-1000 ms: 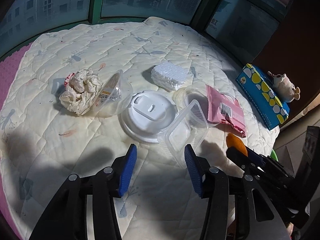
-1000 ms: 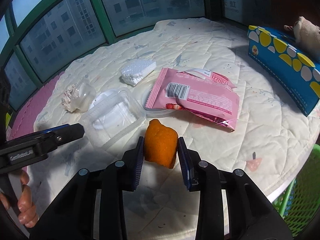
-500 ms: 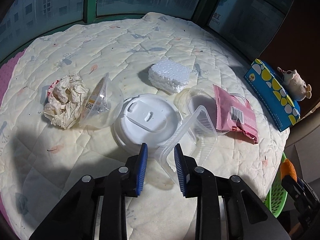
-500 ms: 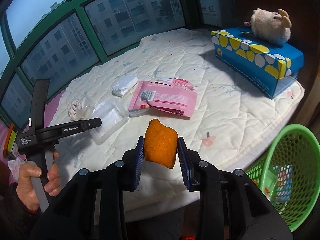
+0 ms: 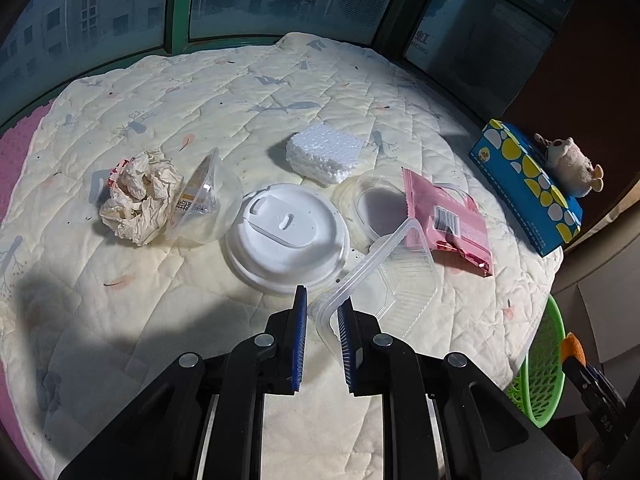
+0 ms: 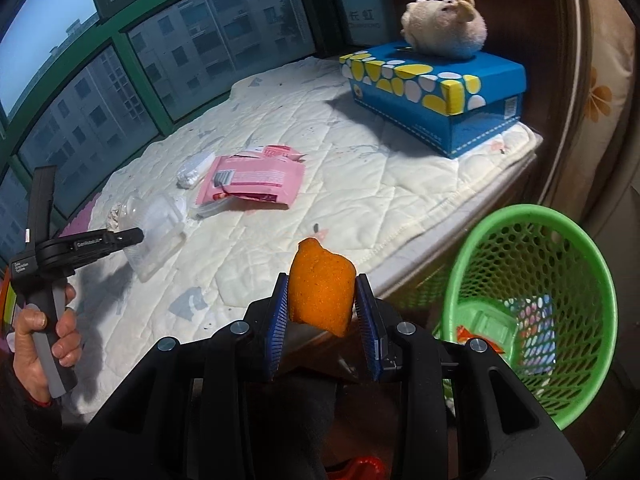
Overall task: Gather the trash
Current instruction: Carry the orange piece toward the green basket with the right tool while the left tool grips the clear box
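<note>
Trash lies scattered on the quilted mat (image 5: pixel 240 120), seen from the left wrist camera. At about 9 o'clock sits a crumpled paper wad (image 5: pixel 138 196), touching a tipped clear cup (image 5: pixel 204 204) just to its right. At centre rests a white lid (image 5: pixel 286 236), with a white foam block (image 5: pixel 324 152) beyond it at 12 o'clock. Right of the lid lies a clear round lid (image 5: pixel 376 208), partly under a pink wrapper (image 5: pixel 448 220). The left gripper (image 5: pixel 322 344) is at 6 o'clock, its blue pads narrowed onto the near rim of a clear plastic tray (image 5: pixel 392 280), which tilts up off the mat. At 3 o'clock a blue box (image 5: pixel 524 180) carries a plush toy (image 5: pixel 568 164).

From the right wrist camera, the right gripper (image 6: pixel 322 312) is clenched on an orange peel (image 6: pixel 322 292), held past the mat's edge. A green basket (image 6: pixel 536 296) stands at 4 o'clock, beside the peel, with some scraps inside.
</note>
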Demonstrator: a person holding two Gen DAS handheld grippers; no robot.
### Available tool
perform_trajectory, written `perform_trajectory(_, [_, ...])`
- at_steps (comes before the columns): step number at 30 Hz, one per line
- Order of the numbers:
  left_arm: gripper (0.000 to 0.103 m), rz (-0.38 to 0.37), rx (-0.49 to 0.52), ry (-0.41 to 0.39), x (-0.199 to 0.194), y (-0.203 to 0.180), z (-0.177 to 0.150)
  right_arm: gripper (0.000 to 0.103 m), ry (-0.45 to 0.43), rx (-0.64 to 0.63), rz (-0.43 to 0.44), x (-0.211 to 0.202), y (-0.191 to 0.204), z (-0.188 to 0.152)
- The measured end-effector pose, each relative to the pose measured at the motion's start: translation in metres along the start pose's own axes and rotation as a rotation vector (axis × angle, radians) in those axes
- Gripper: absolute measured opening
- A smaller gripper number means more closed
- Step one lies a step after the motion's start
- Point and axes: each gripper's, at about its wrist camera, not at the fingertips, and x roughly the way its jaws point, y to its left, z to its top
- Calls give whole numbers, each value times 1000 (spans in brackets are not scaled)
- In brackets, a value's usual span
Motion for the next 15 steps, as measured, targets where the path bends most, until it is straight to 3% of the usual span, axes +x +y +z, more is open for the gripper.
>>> perform_trajectory(7, [15,-75,39,-13,-25,-26,-10,34,-9,77,-99,-21,-56,-11])
perform_trajectory(15, [15,-156,123,6,-31,-85,-19,34,17,161,-177,-25,-112,-25])
